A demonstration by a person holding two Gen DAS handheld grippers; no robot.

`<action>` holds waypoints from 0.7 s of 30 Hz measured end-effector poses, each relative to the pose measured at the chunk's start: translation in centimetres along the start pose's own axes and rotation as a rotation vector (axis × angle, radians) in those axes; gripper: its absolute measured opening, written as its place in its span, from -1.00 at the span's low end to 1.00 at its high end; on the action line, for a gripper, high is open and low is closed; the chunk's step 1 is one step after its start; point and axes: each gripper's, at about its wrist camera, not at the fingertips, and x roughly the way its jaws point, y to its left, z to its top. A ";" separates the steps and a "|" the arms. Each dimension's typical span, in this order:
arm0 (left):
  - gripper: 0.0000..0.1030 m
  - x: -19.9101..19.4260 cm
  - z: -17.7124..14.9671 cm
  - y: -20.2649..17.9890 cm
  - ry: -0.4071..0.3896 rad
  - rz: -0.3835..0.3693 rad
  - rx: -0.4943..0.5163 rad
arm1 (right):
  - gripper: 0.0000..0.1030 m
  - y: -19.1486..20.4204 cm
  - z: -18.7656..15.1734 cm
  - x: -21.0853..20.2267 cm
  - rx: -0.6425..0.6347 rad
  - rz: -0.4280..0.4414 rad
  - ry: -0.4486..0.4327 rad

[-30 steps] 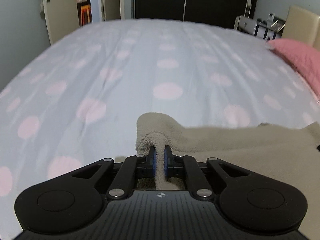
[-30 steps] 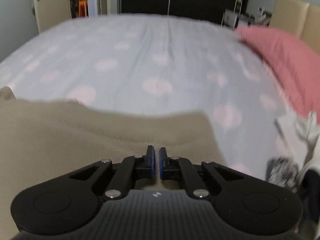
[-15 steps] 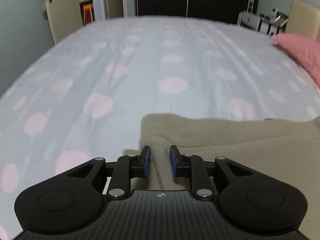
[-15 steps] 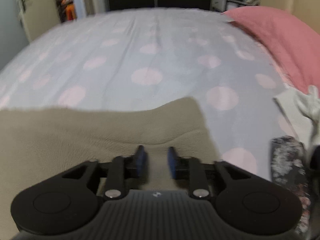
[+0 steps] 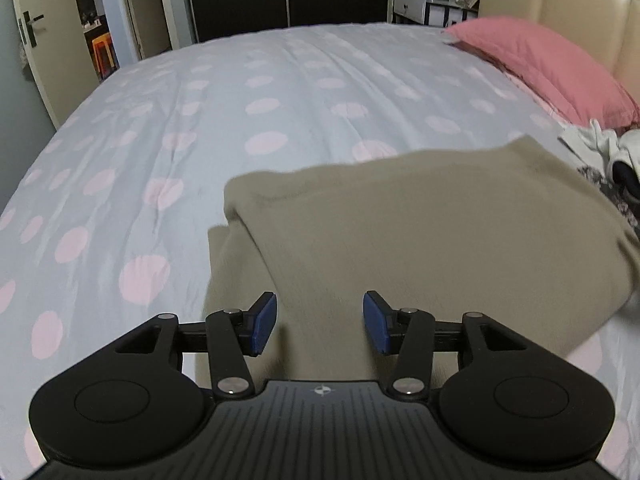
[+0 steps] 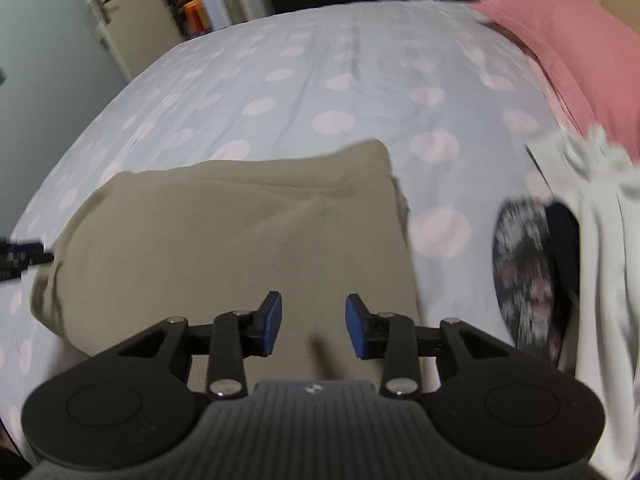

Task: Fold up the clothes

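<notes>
A beige fleece garment (image 5: pixel 420 224) lies folded on the bed, its upper layer doubled over a lower one that sticks out at the left. It also shows in the right wrist view (image 6: pixel 240 232). My left gripper (image 5: pixel 320 322) is open and empty, raised above the garment's near left part. My right gripper (image 6: pixel 314 324) is open and empty, above the garment's near right part. Part of the left gripper (image 6: pixel 20 256) shows at the left edge of the right wrist view.
The bed has a pale blue cover with pink dots (image 5: pixel 200 120). A pink pillow (image 5: pixel 540 64) and a beige headboard (image 5: pixel 560 8) are at the right. A pile of other clothes, white and dark floral (image 6: pixel 560 248), lies right of the garment.
Both grippers let go of the beige garment, opened wide and pulled back and up. The garment now lies folded on the bed.
</notes>
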 end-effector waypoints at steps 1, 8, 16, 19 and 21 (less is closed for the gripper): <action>-0.11 0.3 -0.1 0.1 0.012 -0.003 -0.018 | -0.25 -0.4 -0.4 0.1 0.032 0.009 0.004; -0.07 2.9 -0.6 1.7 0.101 -0.059 -0.107 | -0.24 0.2 -1.1 2.2 -0.036 0.029 0.081; -0.01 5.4 -1.1 2.8 0.166 -0.099 -0.155 | -0.24 -0.4 -1.2 6.7 -0.062 0.025 0.181; 0.00 5.7 -1.1 2.9 0.169 -0.110 -0.155 | -0.23 -0.2 -1.2 7.3 -0.069 0.026 0.191; 0.00 5.7 -1.0 3.0 0.171 -0.112 -0.151 | -0.22 -0.2 -1.2 7.3 -0.069 0.031 0.196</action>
